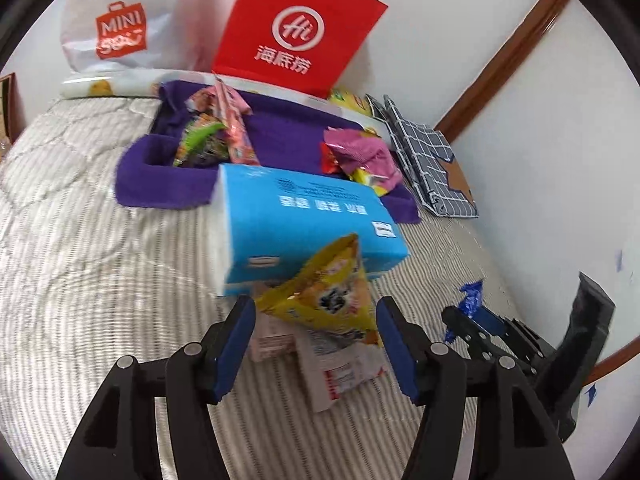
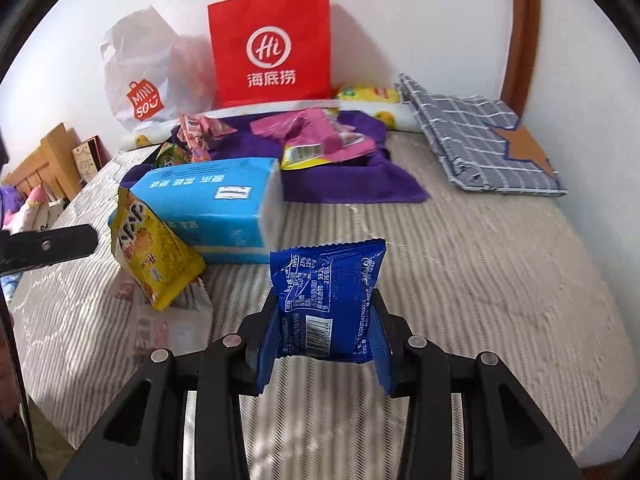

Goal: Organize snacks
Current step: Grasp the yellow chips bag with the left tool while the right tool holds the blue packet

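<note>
Both grippers are black, angular linkages with round silver pivot pins. The left gripper (image 1: 316,344) carries blue pads (image 1: 236,350) on its fingers. The right gripper (image 2: 324,340) has silver pins at about seven and five o'clock.

Both wrist views look down, sharing the blue box (image 1: 312,216).

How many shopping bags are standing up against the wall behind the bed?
2. The red paper bag stands in the middle against the wall, and the white plastic bag slumps just to its left in the right wrist view. More could be hidden behind them.
</note>
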Tool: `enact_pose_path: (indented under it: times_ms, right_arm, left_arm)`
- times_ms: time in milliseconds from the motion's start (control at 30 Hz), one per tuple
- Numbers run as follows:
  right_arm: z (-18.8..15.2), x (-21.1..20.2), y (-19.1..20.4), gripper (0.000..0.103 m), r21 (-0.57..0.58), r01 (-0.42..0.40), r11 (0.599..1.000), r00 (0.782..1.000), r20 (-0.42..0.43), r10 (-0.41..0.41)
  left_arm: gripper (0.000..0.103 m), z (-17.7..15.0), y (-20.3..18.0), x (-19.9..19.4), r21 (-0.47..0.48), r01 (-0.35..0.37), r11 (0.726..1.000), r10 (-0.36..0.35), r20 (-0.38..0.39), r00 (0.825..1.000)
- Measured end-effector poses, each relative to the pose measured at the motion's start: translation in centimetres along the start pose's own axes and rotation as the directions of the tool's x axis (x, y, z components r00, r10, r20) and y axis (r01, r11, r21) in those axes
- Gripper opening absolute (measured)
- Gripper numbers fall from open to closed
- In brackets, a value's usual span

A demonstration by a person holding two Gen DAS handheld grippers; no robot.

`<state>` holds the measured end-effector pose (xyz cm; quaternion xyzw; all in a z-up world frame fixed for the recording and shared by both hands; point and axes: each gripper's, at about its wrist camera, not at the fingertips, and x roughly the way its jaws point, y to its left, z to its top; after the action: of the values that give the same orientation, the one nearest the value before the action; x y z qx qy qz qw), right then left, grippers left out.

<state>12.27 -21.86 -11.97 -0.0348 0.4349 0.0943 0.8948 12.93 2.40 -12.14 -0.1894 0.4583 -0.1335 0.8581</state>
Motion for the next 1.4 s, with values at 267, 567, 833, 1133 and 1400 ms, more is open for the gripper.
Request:
enact_pose_path:
  times_ms: [267,567,833,1133,1400]
  right_arm:
    - [-0.6,-1.3,-2.0,0.040,0.019,-0.010,1.000,1.000,0.023,0.010]
    - [-0.9,-0.4,-2.6,0.040,0.033,-0.039,0.999,0.999,0.009,0.039]
    - [-1.0,0.1,-2.8,0.040,0.053,-0.054,0.997,0.999,-0.002,0.054]
    - [-1.1,-0.2,-2.6,0.040,0.055,-0.039,0.998,0.999,-0.006,0.039]
    - [-0.9,-0.5,-1.6,0.040,0.041,-0.027,0.999,1.000,-0.009,0.027]
  left_arm:
    - [0.067,0.6,-0.3,2.2,-0.022,-0.048,0.999,0.047,-0.030,0.998]
    - [0.071,1.0,-1.1,4.7,-0.043,-0.129,0.991,0.126,-0.061,0.990]
    - [0.073,1.1,-2.3,6.1,-0.023,-0.185,0.983,0.183,-0.073,0.980]
    - [0.065,0.9,-1.7,5.4,-0.041,-0.104,0.994,0.102,-0.048,0.994]
    - [0.064,0.2,-0.9,2.7,-0.039,-0.040,0.998,0.039,-0.015,0.999]
